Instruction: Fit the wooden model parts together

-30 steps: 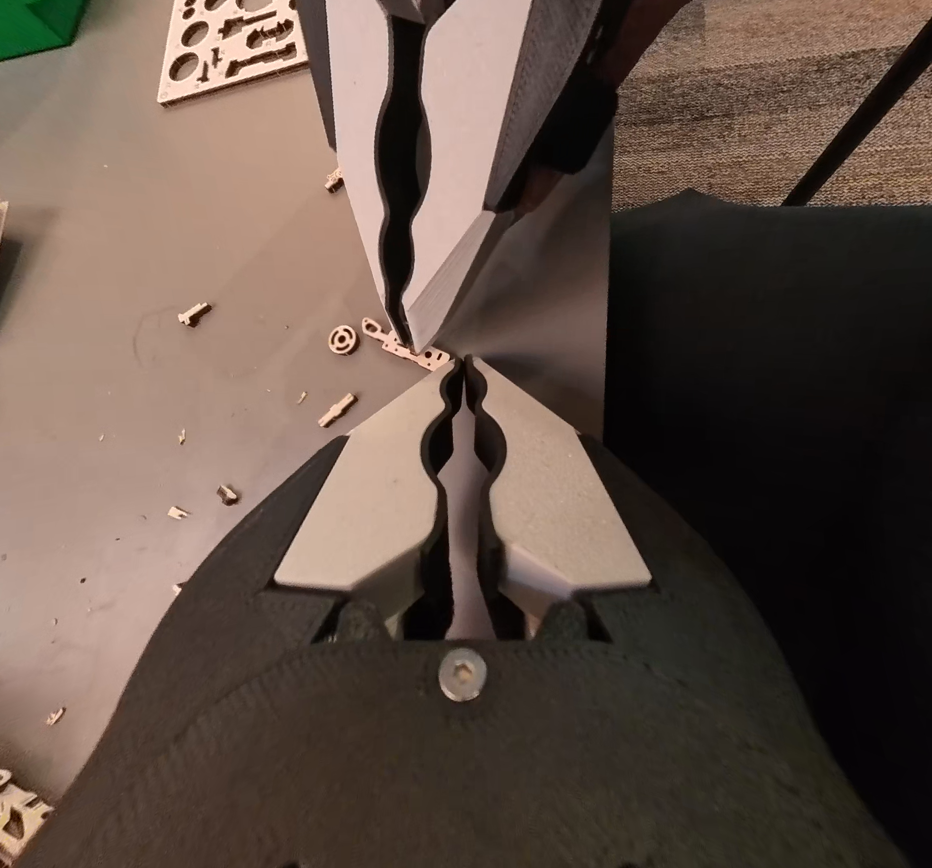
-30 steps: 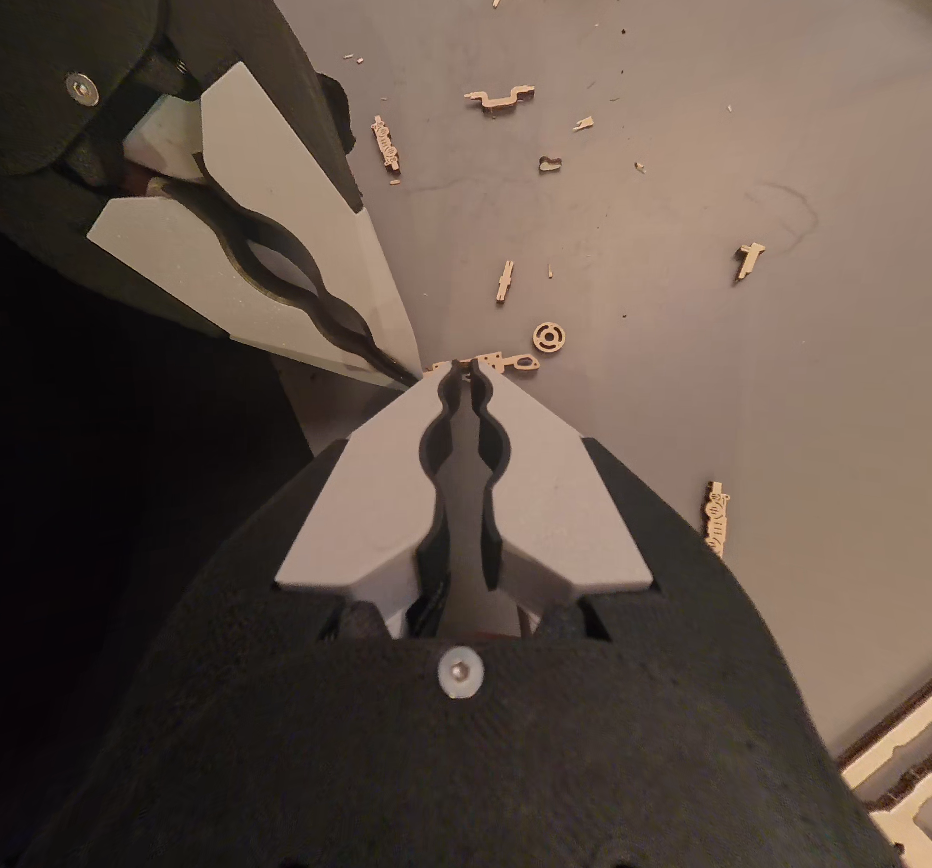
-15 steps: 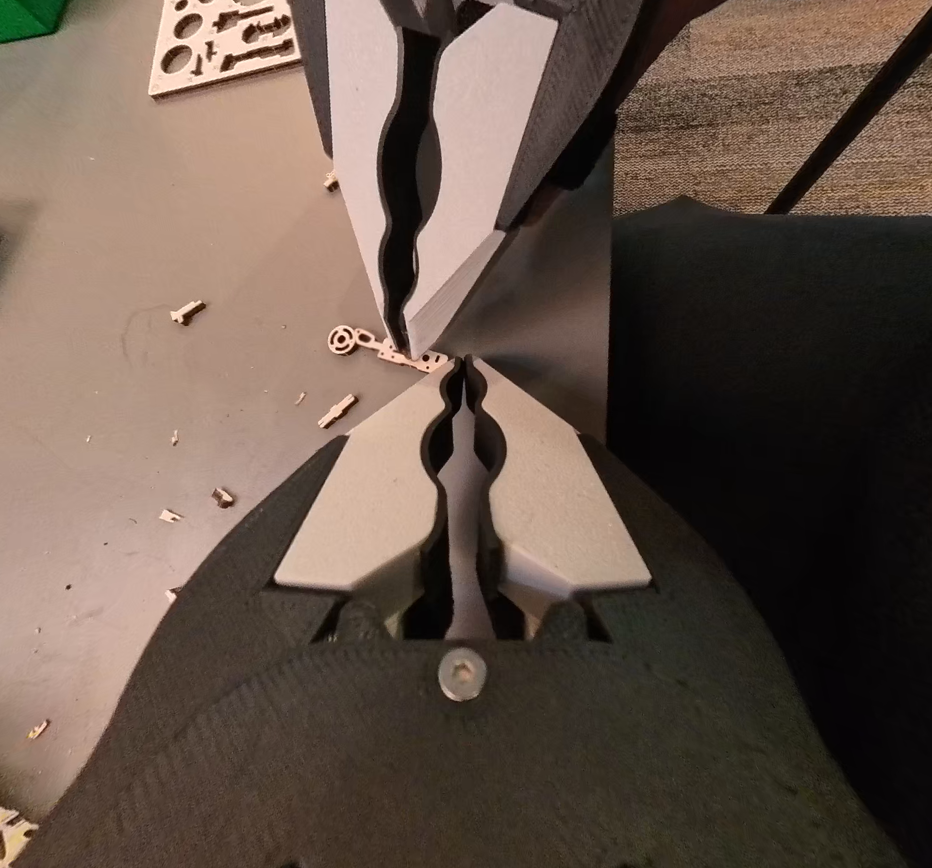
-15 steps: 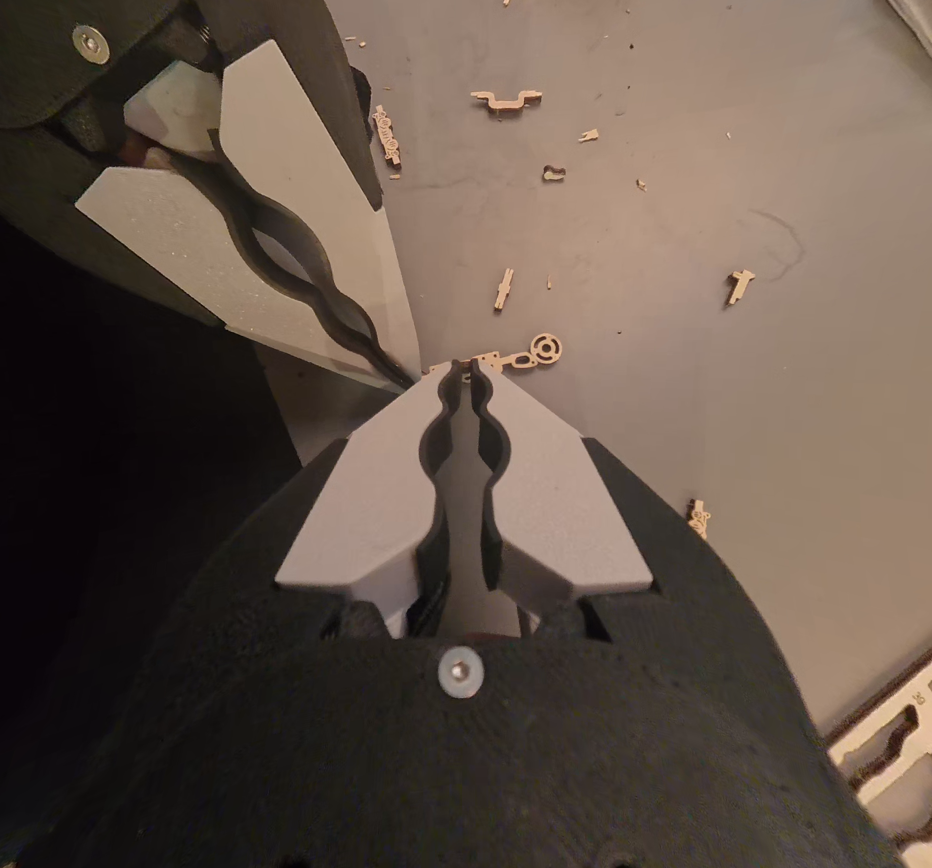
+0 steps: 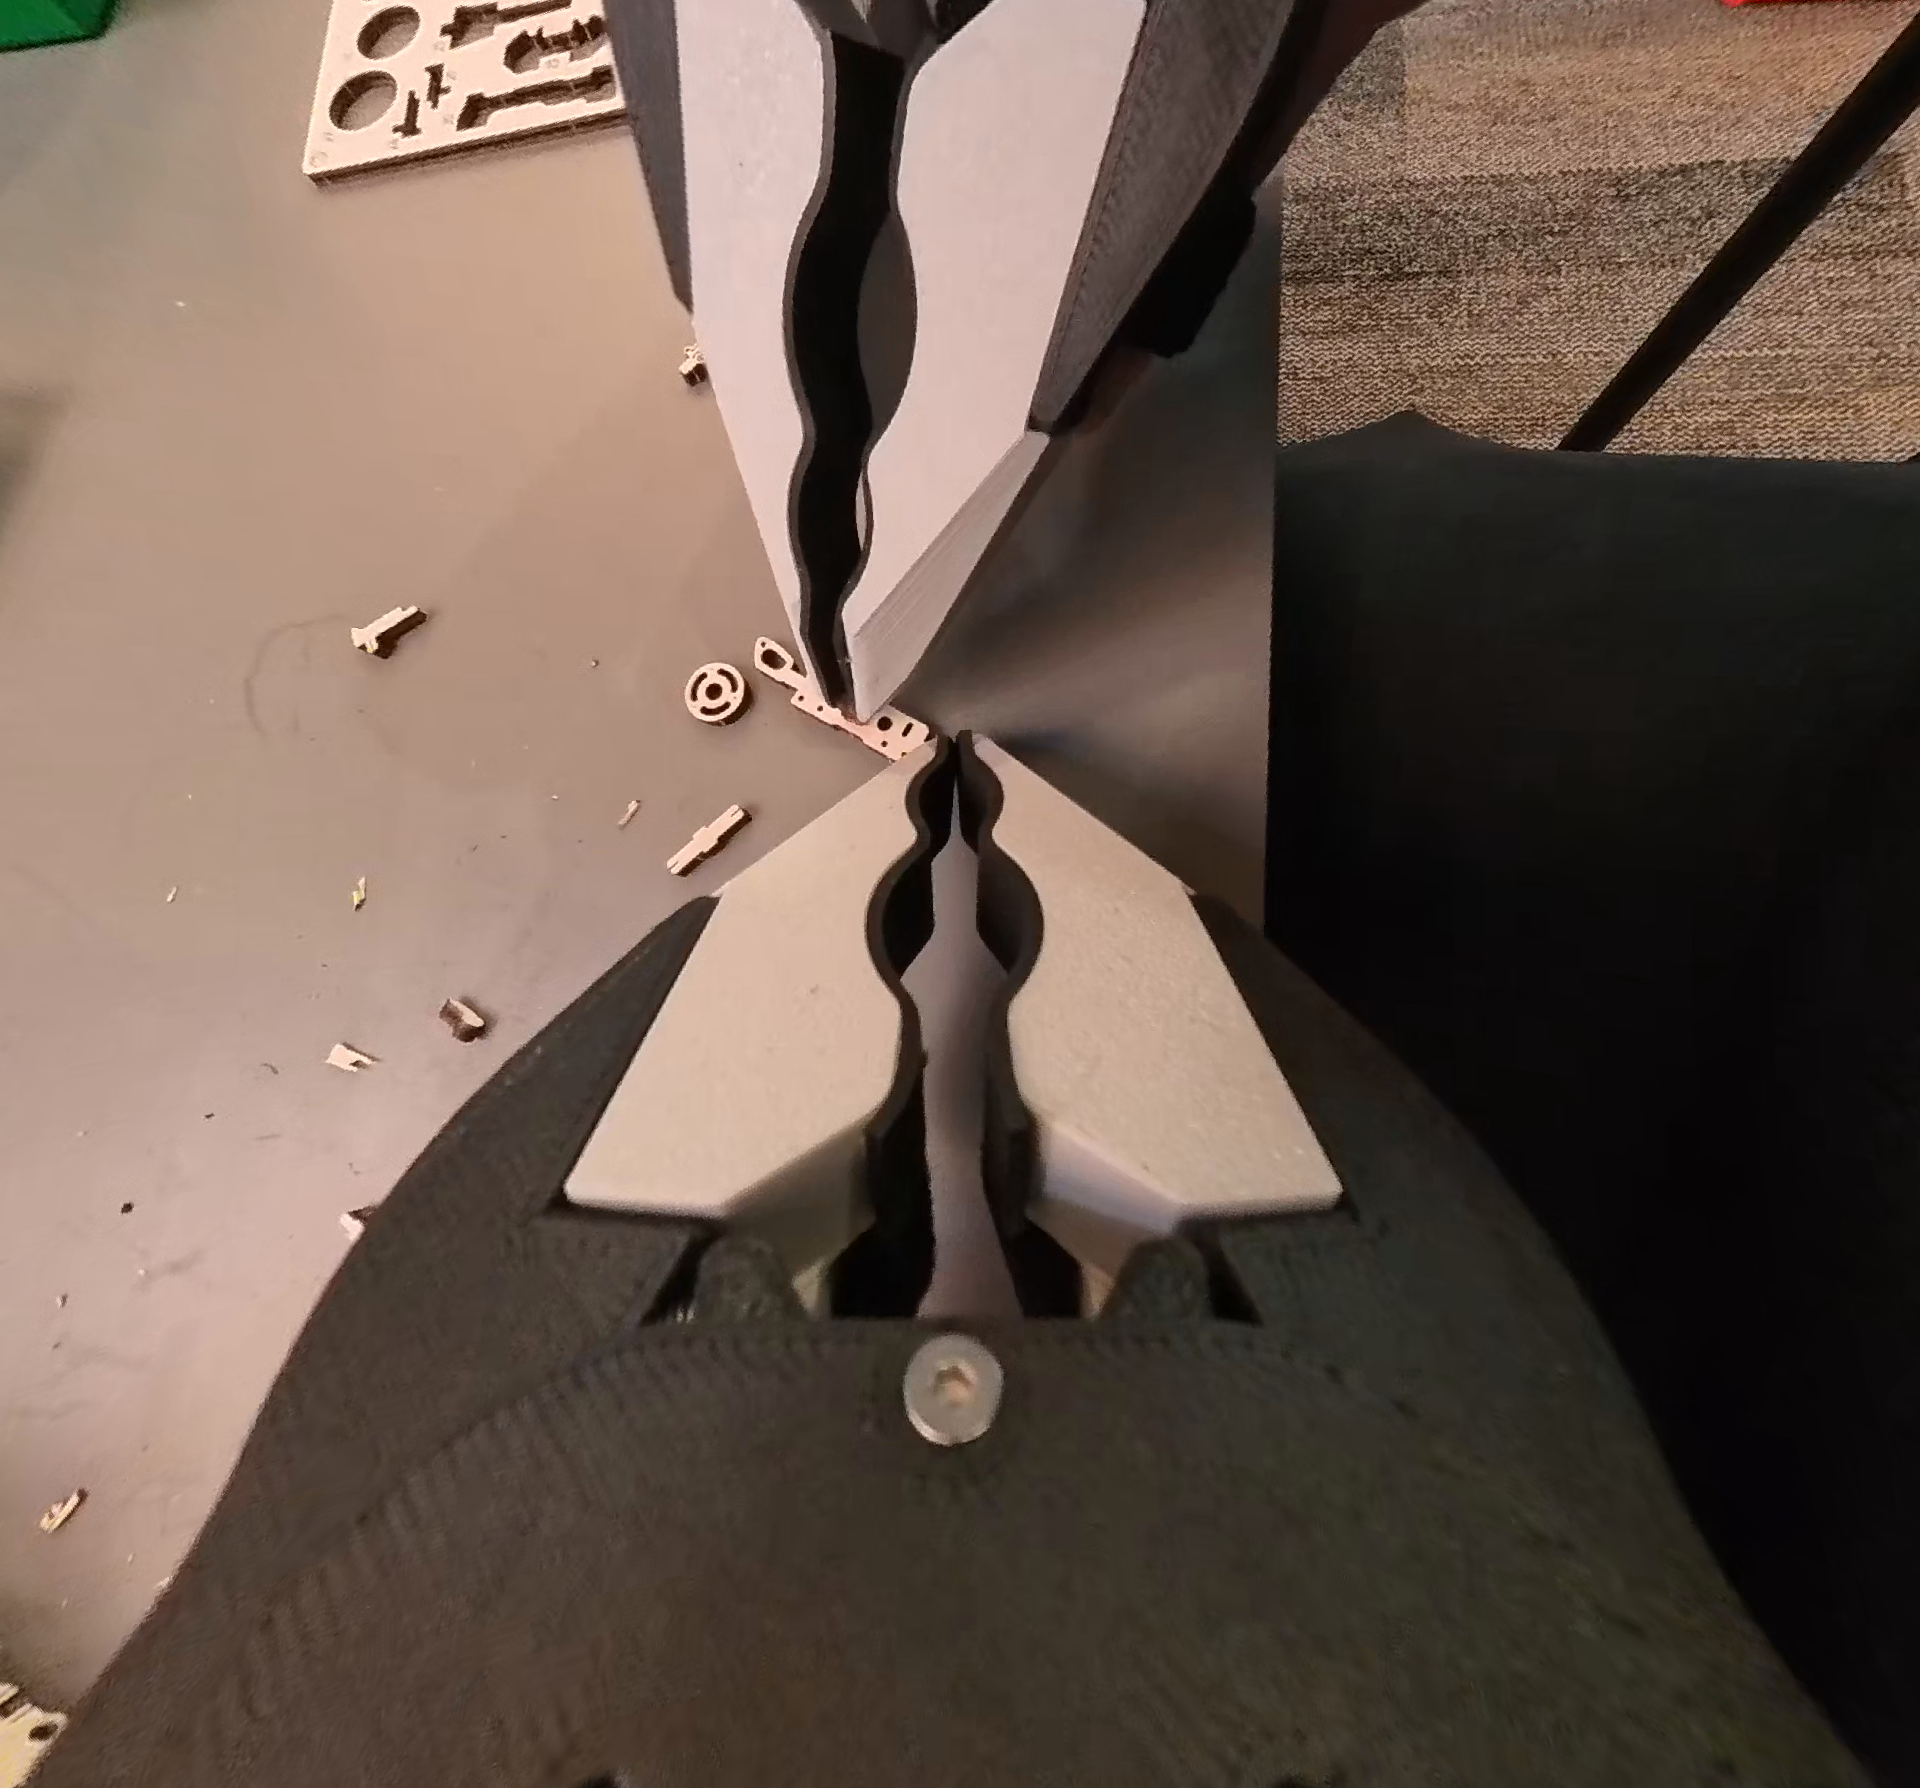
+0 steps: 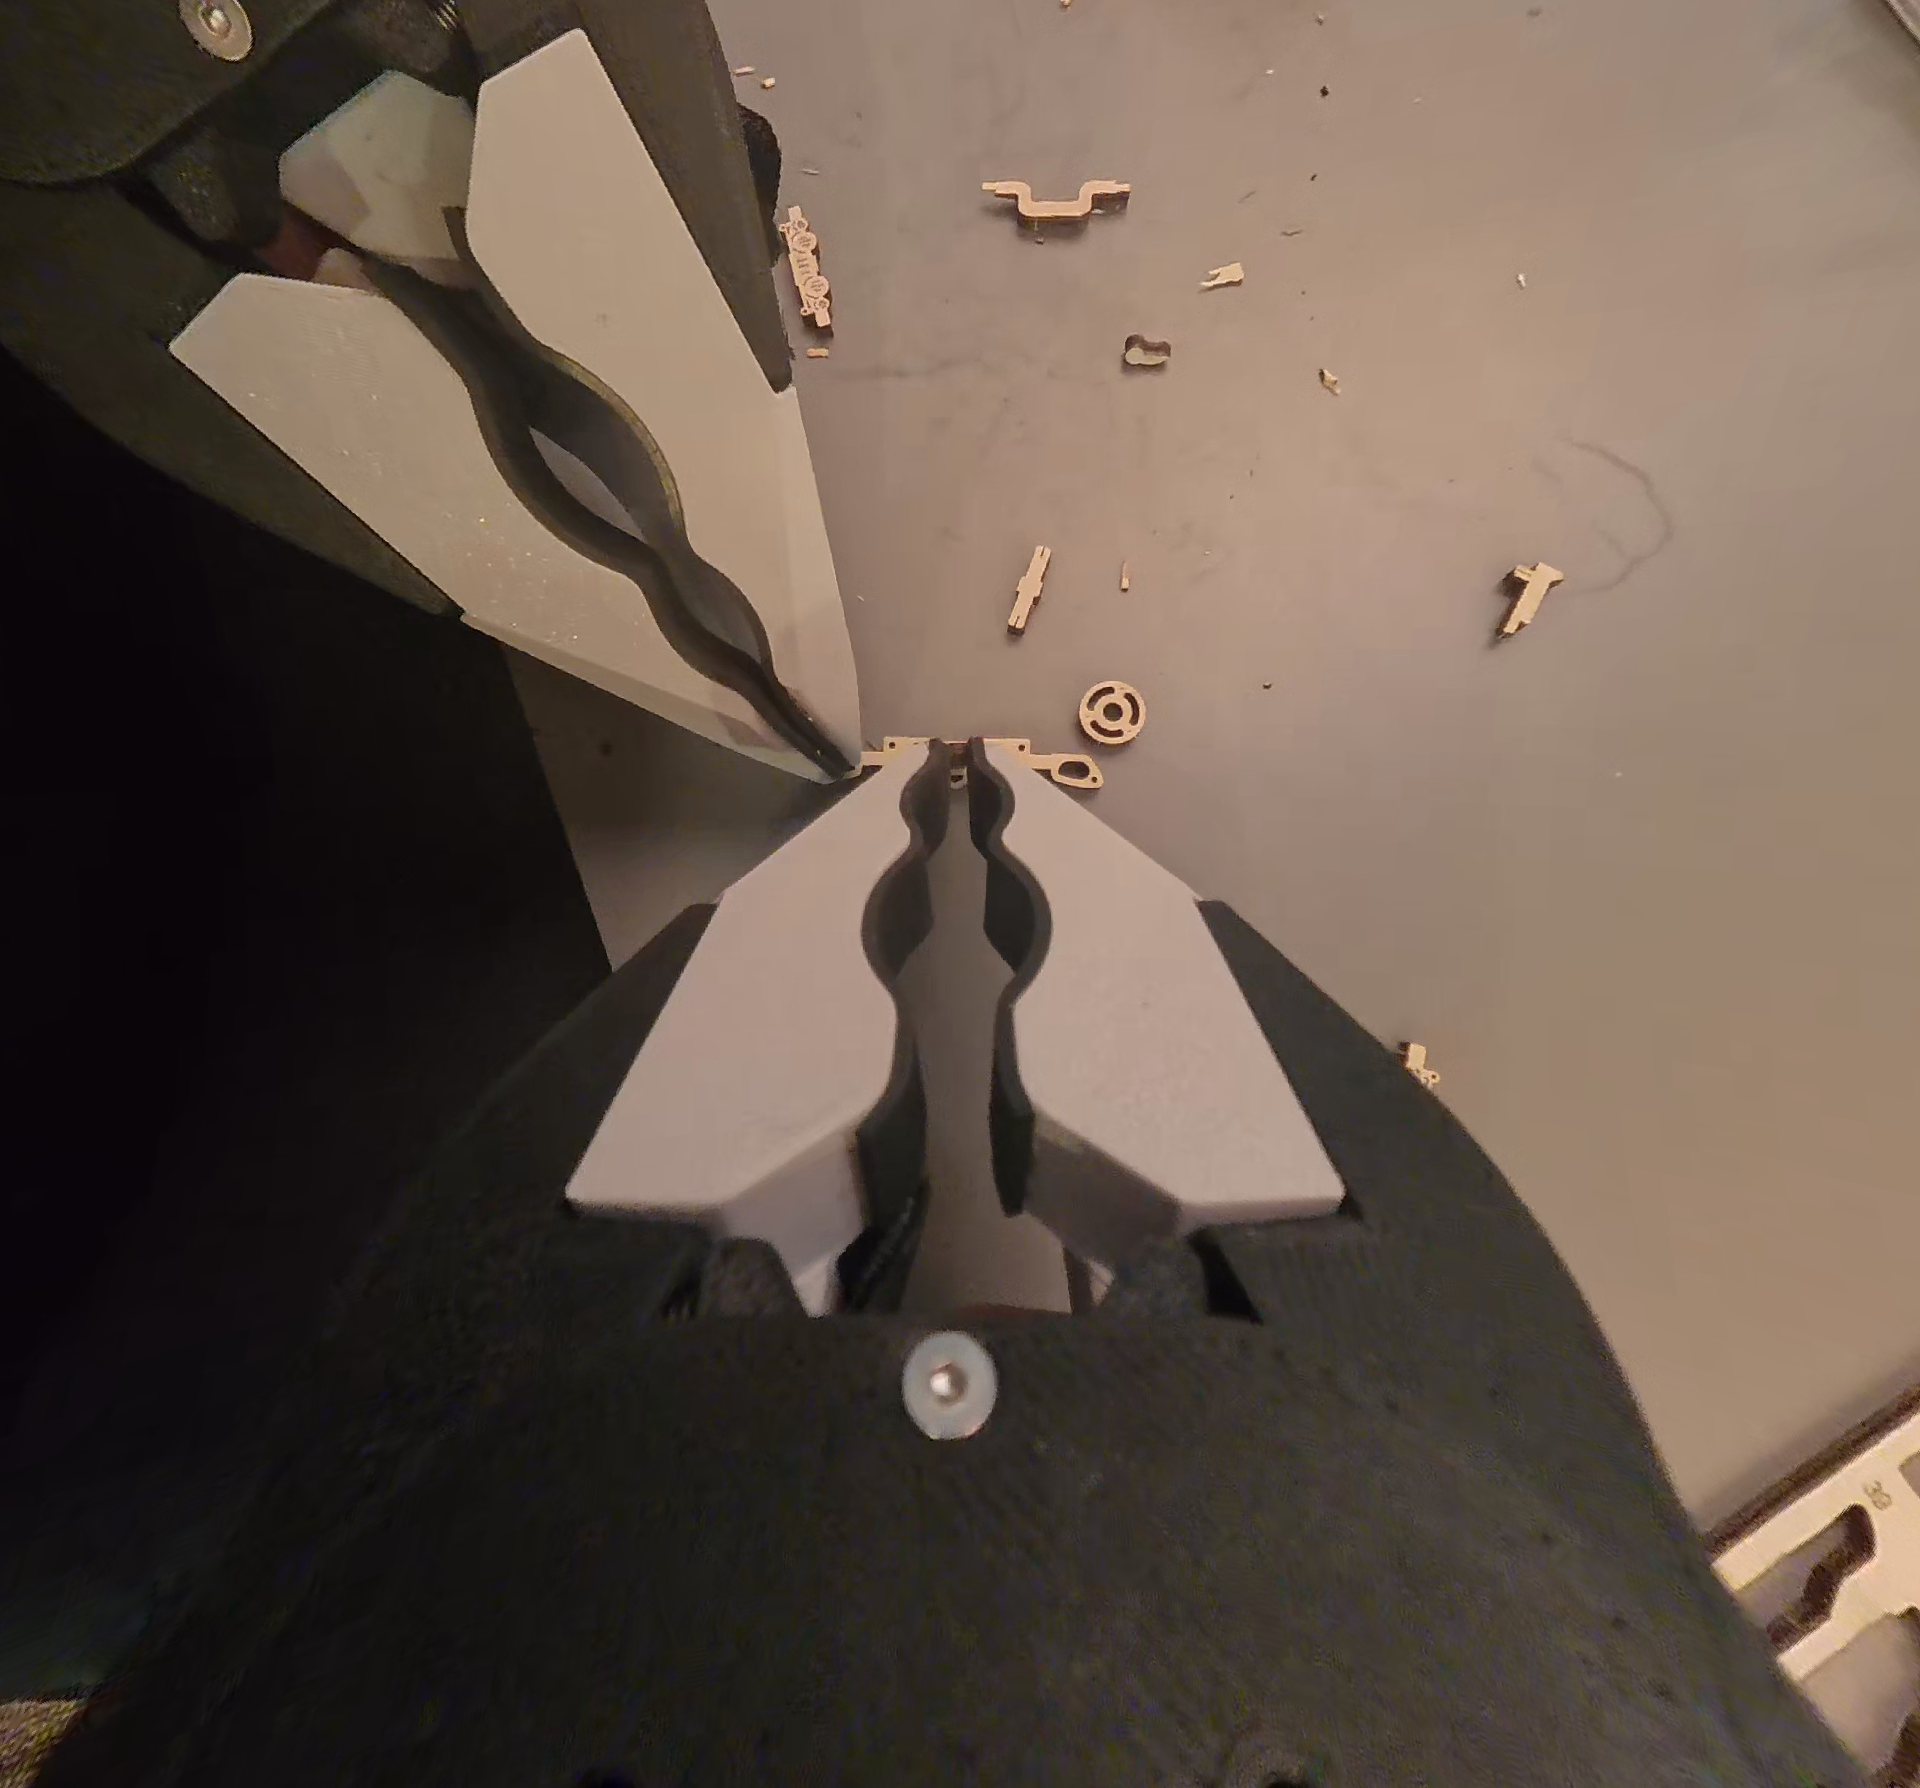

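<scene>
Both your hand-held grippers, left (image 5: 954, 751) and right (image 6: 954, 751), stay clenched on the strip part (image 5: 847, 704); the ring part (image 5: 715, 696) has separated again, still unfitted.

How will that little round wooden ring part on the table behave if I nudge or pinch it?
The ring part looks thin and flat, so it should slide rather than roll. Its cut-out spokes look delicate; a hard pinch might crack it. Lying flush on the table, it is probably awkward to get under.

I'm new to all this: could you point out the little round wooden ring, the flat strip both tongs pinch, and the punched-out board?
wooden ring (image 6: 1113, 716), right wrist view, rim.
flat strip (image 6: 1070, 770), right wrist view, looped end.
punched-out board (image 5: 468, 45), left wrist view, middle.
</scene>
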`<state>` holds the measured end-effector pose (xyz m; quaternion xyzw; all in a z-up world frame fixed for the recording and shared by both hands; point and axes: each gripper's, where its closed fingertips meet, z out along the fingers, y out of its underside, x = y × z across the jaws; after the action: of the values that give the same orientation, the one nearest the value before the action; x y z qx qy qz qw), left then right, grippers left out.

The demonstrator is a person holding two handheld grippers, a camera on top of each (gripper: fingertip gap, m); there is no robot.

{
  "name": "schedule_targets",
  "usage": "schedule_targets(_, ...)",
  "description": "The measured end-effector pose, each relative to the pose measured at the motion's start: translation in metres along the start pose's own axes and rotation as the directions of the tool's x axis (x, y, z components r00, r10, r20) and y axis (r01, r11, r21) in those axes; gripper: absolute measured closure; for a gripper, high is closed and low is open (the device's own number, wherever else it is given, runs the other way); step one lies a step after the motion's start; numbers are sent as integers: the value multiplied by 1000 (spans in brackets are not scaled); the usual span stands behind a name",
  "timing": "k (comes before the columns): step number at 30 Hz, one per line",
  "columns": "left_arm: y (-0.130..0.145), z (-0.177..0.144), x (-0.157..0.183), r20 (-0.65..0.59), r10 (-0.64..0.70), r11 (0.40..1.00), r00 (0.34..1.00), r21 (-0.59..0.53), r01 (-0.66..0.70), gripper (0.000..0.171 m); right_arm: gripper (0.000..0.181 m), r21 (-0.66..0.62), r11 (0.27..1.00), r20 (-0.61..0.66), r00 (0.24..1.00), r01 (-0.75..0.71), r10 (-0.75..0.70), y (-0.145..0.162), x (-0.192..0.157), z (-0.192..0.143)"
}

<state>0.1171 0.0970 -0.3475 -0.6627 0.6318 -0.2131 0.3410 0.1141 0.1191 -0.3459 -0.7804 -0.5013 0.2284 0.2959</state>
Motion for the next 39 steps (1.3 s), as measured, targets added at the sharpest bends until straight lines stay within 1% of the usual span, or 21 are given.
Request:
schedule_targets(7, 0, 0, 0, -7, -5, 1000, 1000, 3, 5, 171, 180, 34, 999, -49, 998, 40, -39, 0, 1, 0)
schedule_targets(14, 0, 1, 0, -11, -13, 1000, 1000, 5, 13, 171, 180, 86, 996, -61, 998, 0, 6, 0, 2, -1)
schedule_targets(16, 0, 1, -1, -11, -16, 1000, 1000, 5, 16, 171, 180, 87, 996, -82, 997, 15, -8, 0, 3, -1)
schedule_targets(23, -1, 1, -1, -20, -28, 1000, 999, 8, 28, 171, 180, 71, 994, -191, 979, 88, -74, 1, 4, -1)
schedule_targets(25, -1, 1, -1, -22, -30, 1000, 999, 9, 30, 171, 180, 55, 990, -235, 966, 128, -112, 1, 5, -1)
schedule_targets(28, -1, 1, -1, -27, -32, 999, 999, 10, 32, 171, 180, 5, 989, -268, 953, 148, -142, 1, 5, 0)
schedule_targets(33, -1, 2, 0, -36, -34, 999, 999, 10, 34, 171, 180, -60, 988, -255, 954, 145, -156, 2, 5, 0)
schedule_targets(36, -1, 2, 0, -40, -36, 999, 999, 10, 37, 171, 180, -75, 988, -267, 952, 137, -152, 2, 5, 0)
schedule_targets(37, -1, 2, 0, -40, -37, 999, 998, 10, 37, 171, 180, -63, 991, -274, 952, 122, -135, 2, 5, 0)
schedule_targets(39, -1, 2, 0, -41, -36, 999, 998, 10, 37, 171, 180, -19, 999, -244, 969, 41, -45, 2, 5, 0)
